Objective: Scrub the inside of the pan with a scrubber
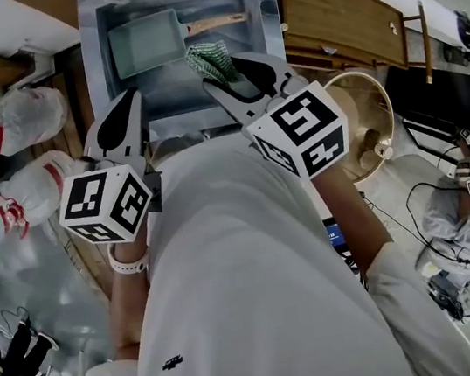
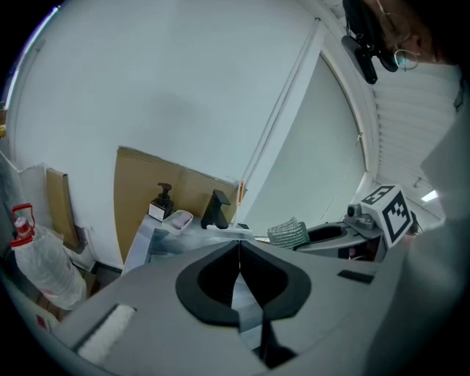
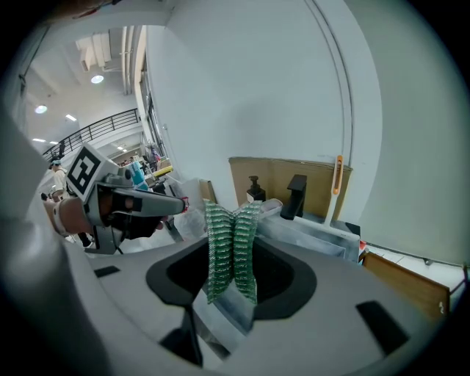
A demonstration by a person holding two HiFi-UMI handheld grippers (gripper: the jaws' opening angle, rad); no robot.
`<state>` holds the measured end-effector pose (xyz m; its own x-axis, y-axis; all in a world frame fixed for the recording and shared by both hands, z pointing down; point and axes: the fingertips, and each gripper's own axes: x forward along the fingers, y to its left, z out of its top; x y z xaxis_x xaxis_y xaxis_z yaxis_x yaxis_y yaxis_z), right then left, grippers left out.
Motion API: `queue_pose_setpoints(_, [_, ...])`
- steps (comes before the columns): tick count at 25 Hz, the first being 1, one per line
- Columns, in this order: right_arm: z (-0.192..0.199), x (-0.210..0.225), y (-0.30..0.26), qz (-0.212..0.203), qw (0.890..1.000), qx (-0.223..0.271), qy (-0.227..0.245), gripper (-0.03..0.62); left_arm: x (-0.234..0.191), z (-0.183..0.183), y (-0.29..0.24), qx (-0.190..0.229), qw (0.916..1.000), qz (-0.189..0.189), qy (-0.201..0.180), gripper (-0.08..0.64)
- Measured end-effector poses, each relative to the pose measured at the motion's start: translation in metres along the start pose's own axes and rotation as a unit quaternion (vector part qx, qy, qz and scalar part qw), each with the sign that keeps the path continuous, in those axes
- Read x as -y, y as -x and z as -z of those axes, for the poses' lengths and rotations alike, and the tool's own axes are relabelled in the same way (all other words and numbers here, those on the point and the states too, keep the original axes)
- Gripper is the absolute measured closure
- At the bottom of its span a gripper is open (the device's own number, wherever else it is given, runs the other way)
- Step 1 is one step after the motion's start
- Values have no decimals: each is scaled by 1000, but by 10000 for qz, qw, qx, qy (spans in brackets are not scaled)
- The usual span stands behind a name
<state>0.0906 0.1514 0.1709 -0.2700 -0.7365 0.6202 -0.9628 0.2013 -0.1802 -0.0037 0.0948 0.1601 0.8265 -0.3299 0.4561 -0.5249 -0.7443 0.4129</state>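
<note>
Both arms bent, grippers raised side by side in front of the chest, pointing toward the sink (image 1: 96, 45). The left gripper (image 1: 131, 100) has its jaws pressed together with nothing between them, marker cube (image 1: 105, 205) facing up, wrist below it. The right gripper (image 1: 219, 77) is clamped on the green mesh scrubber (image 1: 211, 60); the scrubber is folded and pinched upright between the pads, sticking out past the tips. It hangs over the near edge of the sink and is not touching the pan. The pan (image 1: 146, 44) is rectangular and pale green, lying flat in the sink basin with its wooden handle (image 1: 214, 24) pointing right, well apart from both grippers. A black faucet (image 2: 215, 211) and a soap dispenser (image 2: 161, 200) stand at the far rim, with a cardboard sheet (image 2: 143, 180) against the wall behind. Plastic bags (image 1: 16, 116) lie left of the sink, a wooden cabinet (image 1: 341, 20) stands to the right, and a beige basin (image 1: 375, 112) sits below it near the right elbow. The person's white shirt fills the lower head view and hides the counter edge.
</note>
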Motion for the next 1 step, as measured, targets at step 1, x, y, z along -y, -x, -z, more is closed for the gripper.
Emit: queue_pose_setpoints(1, [1,0,3,21,10000,-5,-18,433,2,2,0,-20,10000,23,17,554])
